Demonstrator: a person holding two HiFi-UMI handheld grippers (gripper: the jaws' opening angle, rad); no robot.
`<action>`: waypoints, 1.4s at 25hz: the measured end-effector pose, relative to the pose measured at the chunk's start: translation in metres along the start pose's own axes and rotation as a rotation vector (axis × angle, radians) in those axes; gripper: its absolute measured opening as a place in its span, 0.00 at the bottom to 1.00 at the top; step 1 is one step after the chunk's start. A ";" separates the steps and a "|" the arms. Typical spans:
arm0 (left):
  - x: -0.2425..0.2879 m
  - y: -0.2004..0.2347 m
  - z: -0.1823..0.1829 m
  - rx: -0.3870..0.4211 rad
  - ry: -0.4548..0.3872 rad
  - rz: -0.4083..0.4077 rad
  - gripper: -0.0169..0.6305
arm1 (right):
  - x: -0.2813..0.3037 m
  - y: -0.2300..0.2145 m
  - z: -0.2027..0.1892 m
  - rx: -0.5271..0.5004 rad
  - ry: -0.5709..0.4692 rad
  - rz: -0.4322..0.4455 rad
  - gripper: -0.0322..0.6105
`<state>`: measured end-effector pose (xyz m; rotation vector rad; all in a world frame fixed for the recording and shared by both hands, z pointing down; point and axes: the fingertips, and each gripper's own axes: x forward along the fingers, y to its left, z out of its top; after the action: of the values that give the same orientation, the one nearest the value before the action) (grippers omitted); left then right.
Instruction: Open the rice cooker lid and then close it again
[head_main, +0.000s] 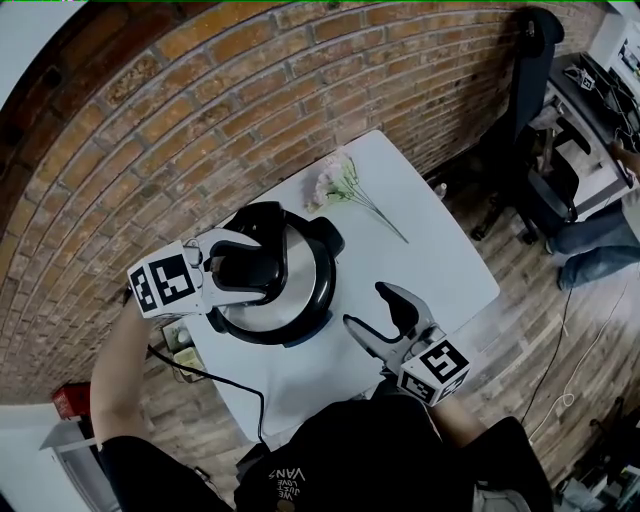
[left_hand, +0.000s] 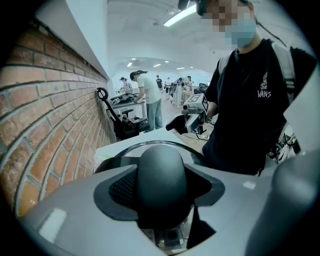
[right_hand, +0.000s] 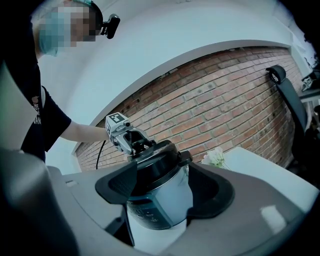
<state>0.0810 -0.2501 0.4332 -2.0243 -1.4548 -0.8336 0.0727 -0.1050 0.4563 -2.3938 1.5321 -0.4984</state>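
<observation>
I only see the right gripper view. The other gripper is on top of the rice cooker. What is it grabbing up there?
Observer: The left gripper is closed on the black rounded lid handle, which fills the gap between its jaws.
Operator: Is my gripper touching the cooker?
Observer: No. The head view shows the right gripper, open and empty, over the white table, apart from the rice cooker.
Operator: Is anyone else around?
Observer: Yes, people stand at benches far behind, in the left gripper view.
</observation>
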 end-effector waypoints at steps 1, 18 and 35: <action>-0.003 0.000 0.002 -0.005 -0.008 0.004 0.46 | 0.000 0.000 0.001 0.001 -0.002 0.002 0.54; -0.115 -0.019 -0.007 -0.382 -0.424 0.446 0.46 | 0.010 0.012 0.033 -0.018 -0.018 0.152 0.54; -0.174 -0.123 -0.090 -0.799 -0.964 1.031 0.46 | 0.041 0.053 0.055 -0.078 0.044 0.365 0.54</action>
<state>-0.0941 -0.3888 0.3745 -3.5017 -0.0894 0.1264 0.0675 -0.1627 0.3917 -2.0942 1.9837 -0.4186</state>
